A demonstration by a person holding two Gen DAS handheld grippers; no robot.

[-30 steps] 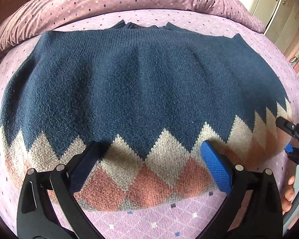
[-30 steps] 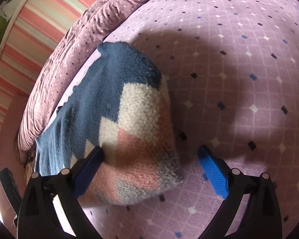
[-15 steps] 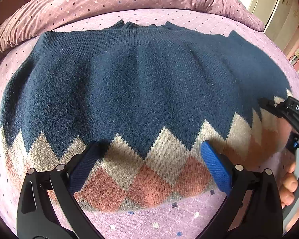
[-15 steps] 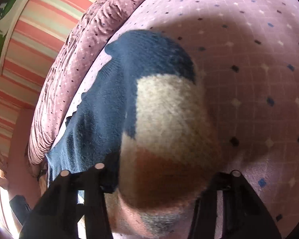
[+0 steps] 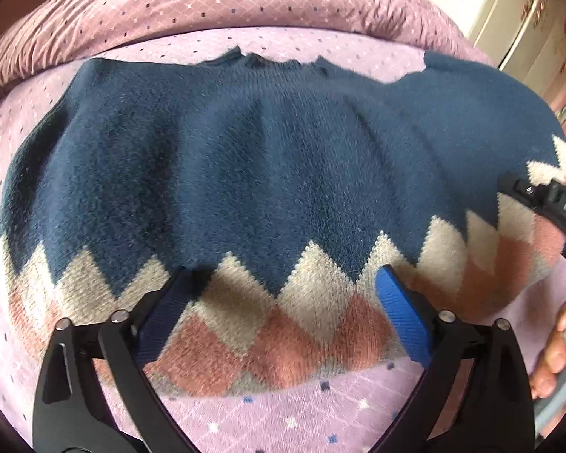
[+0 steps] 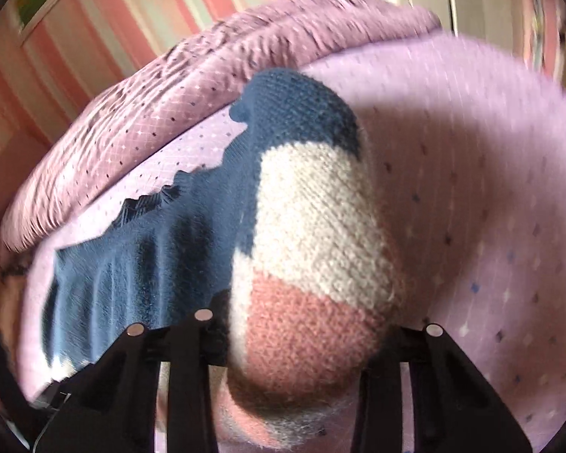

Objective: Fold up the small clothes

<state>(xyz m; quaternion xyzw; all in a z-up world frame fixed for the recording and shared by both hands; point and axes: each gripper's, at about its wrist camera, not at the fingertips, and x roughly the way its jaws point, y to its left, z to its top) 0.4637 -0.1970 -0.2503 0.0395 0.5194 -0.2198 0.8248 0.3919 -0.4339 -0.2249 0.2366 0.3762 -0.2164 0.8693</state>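
A small navy knit sweater with a cream and pink zigzag hem lies flat on the bed. My left gripper is open, its blue pads resting over the hem's middle. My right gripper is shut on the sweater's right hem corner and holds it lifted above the bed. It shows at the right edge of the left wrist view, where the right side of the sweater rises and curls inward.
The bed has a lilac dotted sheet and a rolled mauve quilt along the far side. A white cabinet stands at the back right. Striped wallpaper is behind the bed.
My right gripper closed on the sweater's right hem corner and lifted it up and inward. The left gripper stayed put, open over the hem.
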